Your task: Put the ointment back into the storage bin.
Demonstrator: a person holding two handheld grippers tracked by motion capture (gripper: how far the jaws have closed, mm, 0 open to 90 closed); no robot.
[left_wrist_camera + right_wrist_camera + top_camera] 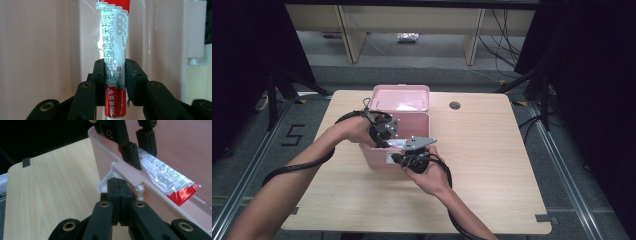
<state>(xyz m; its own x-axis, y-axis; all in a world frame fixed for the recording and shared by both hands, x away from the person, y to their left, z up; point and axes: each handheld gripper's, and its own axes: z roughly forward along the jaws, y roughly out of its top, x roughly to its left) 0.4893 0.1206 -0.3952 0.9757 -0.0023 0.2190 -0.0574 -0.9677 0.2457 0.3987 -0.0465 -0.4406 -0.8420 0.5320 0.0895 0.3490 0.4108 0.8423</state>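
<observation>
On the pale wooden worktop (492, 165) stands a pink box (379, 157) with its lid (401, 97) swung up and back.

From the left of the high view, the left claw (384, 134) reaches over the box's left rim into its open top. It is pinching a tube (113, 50), white and silver with red ends and printed characters. In the left gripper view the two pads press on the tube's flat body near its lower red band, and the tube runs upward from them against the pink inner wall (37, 50). In the right gripper view that claw (140, 151) comes down from the top, and the tube (170, 182) slants across the inside of the box, its red crimped end lowest, just above the rim.

Further right, the right claw (404, 159) sits at the box's front wall. Its jaws are pressed together, with nothing between them, their tips (119, 185) against the white latch (105, 185) at the box's front edge.
</observation>
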